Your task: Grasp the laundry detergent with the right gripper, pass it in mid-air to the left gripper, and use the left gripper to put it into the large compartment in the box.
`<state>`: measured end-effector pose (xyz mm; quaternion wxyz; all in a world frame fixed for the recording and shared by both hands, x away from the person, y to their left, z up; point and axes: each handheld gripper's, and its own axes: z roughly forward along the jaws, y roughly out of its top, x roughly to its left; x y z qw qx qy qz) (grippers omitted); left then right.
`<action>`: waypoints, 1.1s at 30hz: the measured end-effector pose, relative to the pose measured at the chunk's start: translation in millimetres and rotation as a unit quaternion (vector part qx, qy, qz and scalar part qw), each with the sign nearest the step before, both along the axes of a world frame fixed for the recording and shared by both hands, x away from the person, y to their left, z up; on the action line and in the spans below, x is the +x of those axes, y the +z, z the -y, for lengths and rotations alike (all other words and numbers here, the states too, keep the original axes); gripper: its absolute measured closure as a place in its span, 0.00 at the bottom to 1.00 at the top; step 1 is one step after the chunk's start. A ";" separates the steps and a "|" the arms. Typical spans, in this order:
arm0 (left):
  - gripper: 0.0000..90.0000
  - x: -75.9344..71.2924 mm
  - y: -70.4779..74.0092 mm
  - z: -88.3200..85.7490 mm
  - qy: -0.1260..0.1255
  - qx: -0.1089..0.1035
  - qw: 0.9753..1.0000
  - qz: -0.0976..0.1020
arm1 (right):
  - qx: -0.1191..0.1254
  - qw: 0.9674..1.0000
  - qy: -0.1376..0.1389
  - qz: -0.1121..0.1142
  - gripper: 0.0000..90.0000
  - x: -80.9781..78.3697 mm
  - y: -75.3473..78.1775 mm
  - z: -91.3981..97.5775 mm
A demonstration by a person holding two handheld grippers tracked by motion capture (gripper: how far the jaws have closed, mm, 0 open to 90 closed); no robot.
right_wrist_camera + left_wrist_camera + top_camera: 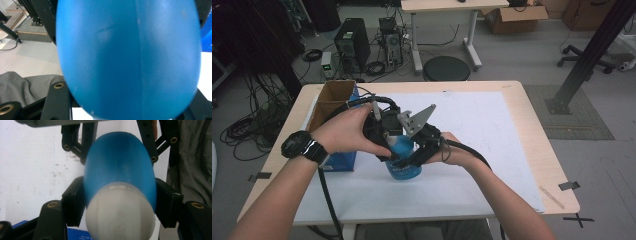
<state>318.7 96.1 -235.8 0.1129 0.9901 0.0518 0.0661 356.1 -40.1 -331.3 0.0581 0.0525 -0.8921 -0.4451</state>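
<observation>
We count one blue bottle [404,159] with a white cap, standing near the middle of the tabletop [532,145] on a white sheet [477,130], toward the front. Two grippers meet at it: the left gripper [384,134] comes in from the left over the bottle's top, the right gripper [419,150] from the right against its side. In the left gripper view the jaws sit close against both flanks of the bottle [120,170] just below the white cap [120,215], closed onto it. In the right gripper view the blue body [130,57] lies between the jaws, but their contact faces are hidden, so we cannot tell whether they clamp it. One cardboard box [332,102] with a blue side stands at the left edge of the tabletop, just beside the left hand [349,132]. The right half of the sheet and the far edge lie open, and the front strip is crossed by two forearms
</observation>
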 end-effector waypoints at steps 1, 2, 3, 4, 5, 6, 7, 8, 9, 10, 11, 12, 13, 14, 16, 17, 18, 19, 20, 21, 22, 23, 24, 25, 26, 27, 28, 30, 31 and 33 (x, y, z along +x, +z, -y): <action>0.41 0.0 0.1 -0.1 0.000 0.000 1.000 0.000 | -0.001 1.000 0.000 0.000 0.47 -0.1 -0.2 -0.1; 0.41 -0.1 0.1 -0.1 0.001 0.001 1.000 0.000 | -0.001 1.000 -0.001 0.000 0.47 -0.2 -0.3 -0.1; 0.41 -0.1 0.1 -0.1 0.001 0.001 1.000 0.000 | -0.001 1.000 -0.001 0.000 0.47 -0.2 -0.3 -0.1; 0.41 -0.1 0.0 -0.1 0.001 0.001 1.000 0.000 | -0.002 1.000 -0.003 0.002 0.47 -0.5 -0.4 -0.2; 0.41 -0.1 0.0 -0.1 0.002 0.001 1.000 0.001 | -0.002 1.000 -0.003 0.002 0.47 -0.5 -0.4 -0.2; 0.41 -0.1 0.0 -0.1 0.003 0.000 1.000 0.000 | -0.002 1.000 -0.004 0.002 0.47 -0.6 -0.3 -0.2; 0.41 -0.2 0.2 -0.1 0.004 0.000 1.000 0.001 | -0.002 1.000 -0.004 0.002 0.47 -0.6 -0.4 -0.3; 0.42 -0.1 0.8 -0.3 0.006 0.000 1.000 -0.001 | -0.001 1.000 -0.003 0.002 0.47 -0.6 -0.4 -0.2; 0.42 0.1 1.1 -0.4 0.006 -0.001 1.000 -0.003 | -0.001 1.000 -0.004 0.002 0.47 -0.7 -0.2 -0.2; 0.42 0.3 1.3 -0.5 0.008 -0.003 1.000 -0.003 | -0.001 1.000 -0.004 0.002 0.47 -0.8 -0.2 -0.2; 0.42 0.3 1.3 -0.5 0.008 -0.003 1.000 -0.003 | -0.001 1.000 -0.004 0.002 0.47 -0.8 -0.2 -0.2; 0.42 0.5 1.8 -0.5 0.009 -0.002 1.000 -0.005 | 0.000 1.000 -0.004 0.002 0.47 -0.5 -0.2 -0.3; 0.42 0.8 2.2 -0.4 0.009 -0.002 1.000 -0.007 | 0.001 1.000 -0.003 0.002 0.47 -0.3 -0.3 -0.3; 0.42 1.0 2.5 -0.2 0.010 -0.001 1.000 -0.008 | 0.003 1.000 -0.002 -0.004 0.46 -0.2 -0.4 -0.3; 0.42 3.2 4.4 0.6 0.012 -0.002 1.000 -0.019 | 0.007 1.000 0.000 -0.011 0.45 0.2 -0.8 -0.3; 0.42 3.2 4.4 0.6 0.012 -0.002 1.000 -0.019 | 0.006 1.000 0.003 -0.018 0.41 0.9 -0.9 -0.3; 0.42 3.9 4.8 0.9 0.013 0.001 1.000 -0.023 | 0.006 1.000 0.003 -0.018 0.41 0.9 -0.9 -0.3; 0.42 4.4 4.9 0.9 0.015 0.002 1.000 -0.025 | 0.006 1.000 -0.001 -0.020 0.33 1.3 -1.0 -0.1; 0.42 5.7 5.7 0.0 0.022 0.009 0.999 -0.028 | 0.010 1.000 -0.015 -0.016 0.23 2.6 -0.6 2.1; 0.42 5.7 5.7 0.0 0.022 0.009 0.999 -0.028 | 0.010 0.999 -0.022 -0.021 0.20 4.7 -0.7 4.2; 0.42 6.4 6.8 -0.9 0.027 0.011 0.999 -0.028 | 0.010 0.999 -0.022 -0.021 0.20 4.7 -0.7 4.2; 0.42 7.9 9.9 -3.4 0.036 0.013 0.999 -0.025 | 0.003 0.999 -0.033 -0.020 0.15 8.3 -1.3 8.8; 0.42 8.4 11.3 -4.6 0.041 0.012 0.999 -0.023 | -0.002 0.999 -0.035 -0.023 0.13 10.4 -2.1 11.5; 0.42 8.4 11.3 -4.6 0.041 0.012 0.999 -0.023 | -0.006 0.999 -0.037 -0.022 0.13 11.8 -2.6 13.5; 0.42 9.0 13.6 -6.1 0.048 0.012 0.999 -0.021 | -0.006 0.999 -0.037 -0.022 0.13 11.8 -2.6 13.5; 0.42 9.9 16.8 -8.2 0.060 0.011 0.998 -0.020 | -0.015 0.999 -0.040 -0.019 0.12 13.0 -3.1 16.5; 0.42 10.6 18.8 -9.4 0.068 0.011 0.997 -0.021 | -0.036 0.998 -0.042 -0.010 0.12 15.1 -4.3 22.0; 0.42 14.3 28.0 -14.8 0.103 0.009 0.994 -0.019 | -0.058 0.997 -0.049 0.001 0.12 17.0 -5.6 28.2; 0.42 14.3 28.0 -14.8 0.103 0.009 0.994 -0.019 | -0.058 0.997 -0.049 0.001 0.12 17.0 -5.6 28.2; 0.42 18.8 37.0 -19.3 0.142 0.015 0.990 -0.018 | -0.101 0.993 -0.055 0.018 0.11 19.0 -7.2 37.2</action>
